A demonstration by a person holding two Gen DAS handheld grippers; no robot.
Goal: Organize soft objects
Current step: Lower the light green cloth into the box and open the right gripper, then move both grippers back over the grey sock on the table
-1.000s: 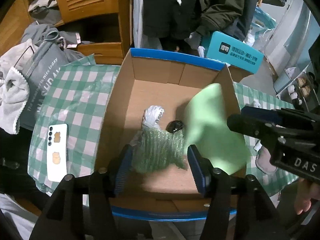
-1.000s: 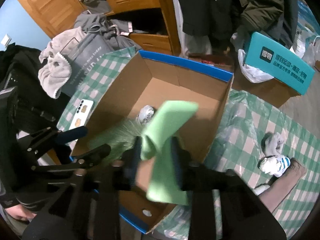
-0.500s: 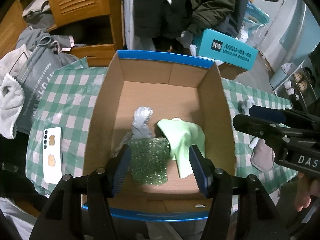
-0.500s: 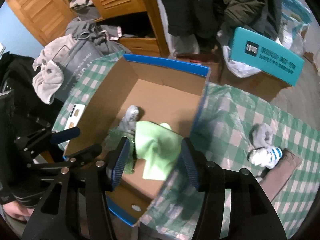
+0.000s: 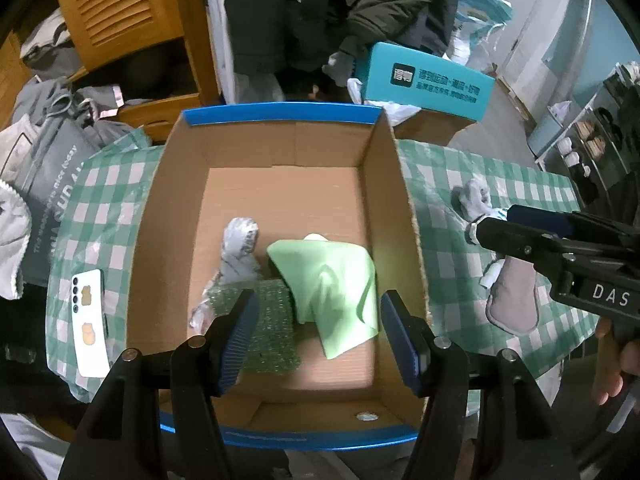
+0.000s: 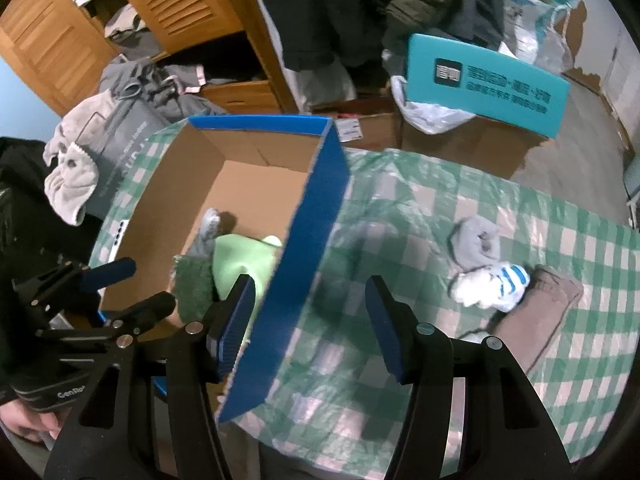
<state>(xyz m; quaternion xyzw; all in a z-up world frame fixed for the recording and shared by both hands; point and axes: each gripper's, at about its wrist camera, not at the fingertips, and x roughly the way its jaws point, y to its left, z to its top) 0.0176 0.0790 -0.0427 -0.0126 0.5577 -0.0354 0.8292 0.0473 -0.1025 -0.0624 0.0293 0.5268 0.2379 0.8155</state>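
A cardboard box (image 5: 280, 114) with a blue rim stands on the green checked tablecloth. Inside it lie a light green cloth (image 5: 332, 276), a dark green fuzzy cloth (image 5: 276, 328) and a grey sock (image 5: 240, 248). My left gripper (image 5: 319, 304) hovers over the cloths; its jaws are opening and press on nothing. My right gripper (image 6: 310, 284) straddles the box's right wall from above, with its jaws opening and empty. To its right on the table lie a grey sock (image 6: 476, 240), a white sock with blue stripes (image 6: 492, 280) and a brownish pad (image 6: 540, 300).
A white phone (image 5: 90, 320) lies left of the box. A grey bag (image 5: 48, 184) and a towel (image 6: 68, 176) sit at the table's left end. Behind the table are a teal box (image 5: 428, 80), wooden cabinets and hanging dark coats.
The right gripper let go of the light green cloth, which dropped into the box. That gripper then moved right over the box wall. The left gripper widened and shifted a little.
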